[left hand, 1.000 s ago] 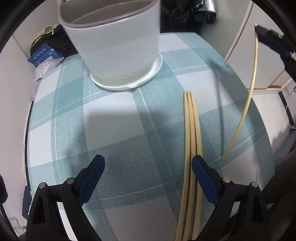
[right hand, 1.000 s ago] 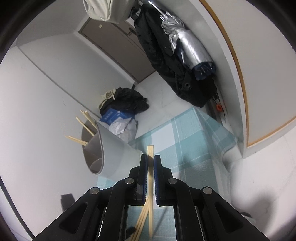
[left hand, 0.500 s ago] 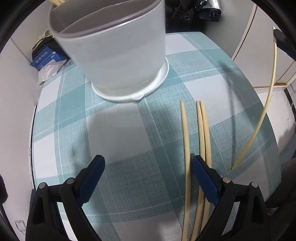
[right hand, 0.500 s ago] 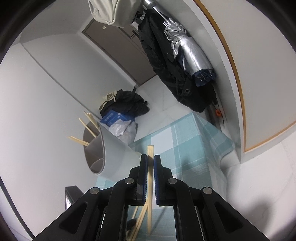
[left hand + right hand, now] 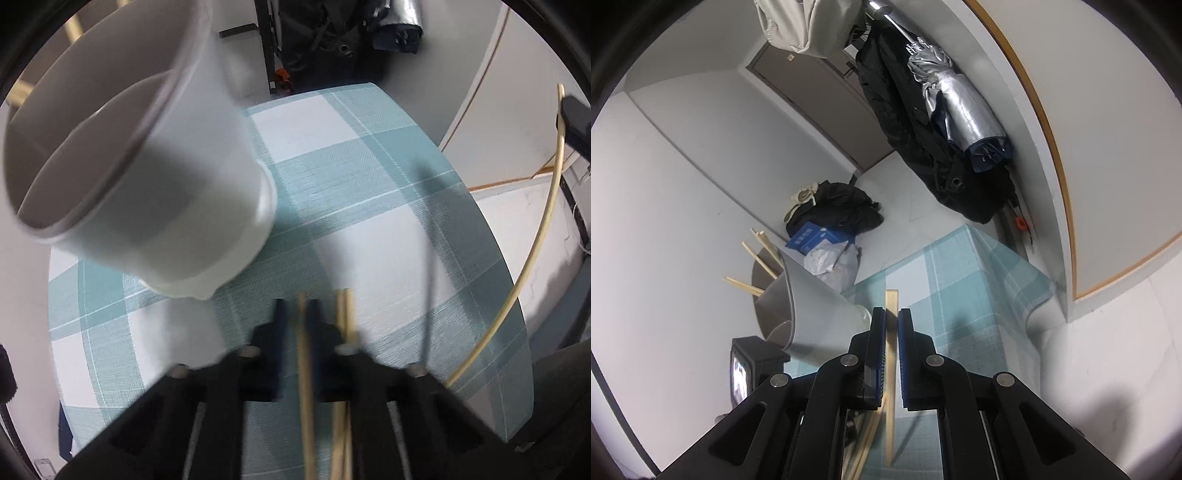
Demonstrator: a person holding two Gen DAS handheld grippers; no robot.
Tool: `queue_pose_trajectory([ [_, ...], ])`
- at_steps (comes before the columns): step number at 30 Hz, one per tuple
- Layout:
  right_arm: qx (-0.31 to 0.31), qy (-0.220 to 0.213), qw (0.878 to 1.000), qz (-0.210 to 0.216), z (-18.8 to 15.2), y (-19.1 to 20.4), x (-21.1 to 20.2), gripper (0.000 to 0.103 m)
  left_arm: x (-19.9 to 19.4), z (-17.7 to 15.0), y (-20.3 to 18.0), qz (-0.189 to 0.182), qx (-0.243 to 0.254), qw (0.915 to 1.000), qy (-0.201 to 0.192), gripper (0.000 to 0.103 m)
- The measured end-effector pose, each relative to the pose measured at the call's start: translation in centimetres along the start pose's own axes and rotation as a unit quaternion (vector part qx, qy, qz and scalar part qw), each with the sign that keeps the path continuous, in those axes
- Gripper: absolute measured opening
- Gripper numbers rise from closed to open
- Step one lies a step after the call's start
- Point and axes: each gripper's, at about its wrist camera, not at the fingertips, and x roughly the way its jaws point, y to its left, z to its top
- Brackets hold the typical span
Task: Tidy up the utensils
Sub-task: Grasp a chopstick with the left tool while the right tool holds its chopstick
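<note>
Left tongs (image 5: 298, 314) pinching one chopstick (image 5: 306, 387); holder (image 5: 147, 177) close beside.

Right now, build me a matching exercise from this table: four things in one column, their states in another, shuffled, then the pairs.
Things:
1. left gripper
2. right gripper
3. white holder
4. pair of chopsticks

States:
A. lying loose on the checked cloth
B. standing on the cloth, chopsticks sticking out of it
C. just closed on one chopstick on the cloth
D. shut on a raised chopstick

Pairs: 1-C, 2-D, 3-B, 4-A
</note>
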Motion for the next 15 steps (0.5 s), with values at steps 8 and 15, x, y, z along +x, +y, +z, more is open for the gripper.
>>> queue_pose_trajectory([
  [8, -0.025, -0.001, 1.0, 0.002, -0.1, 0.5, -0.2, 0.006, -3.8, -0.1, 0.2, 0.002, -0.03, 0.9978, -0.059, 0.0],
  [15, -0.064, -0.024, 0.998, -0.002, -1.0, 2.7, -1.6, 0.006, -8.3, -1.4, 3.2, -0.033, -0.055, 0.9922, -0.107, 0.0],
])
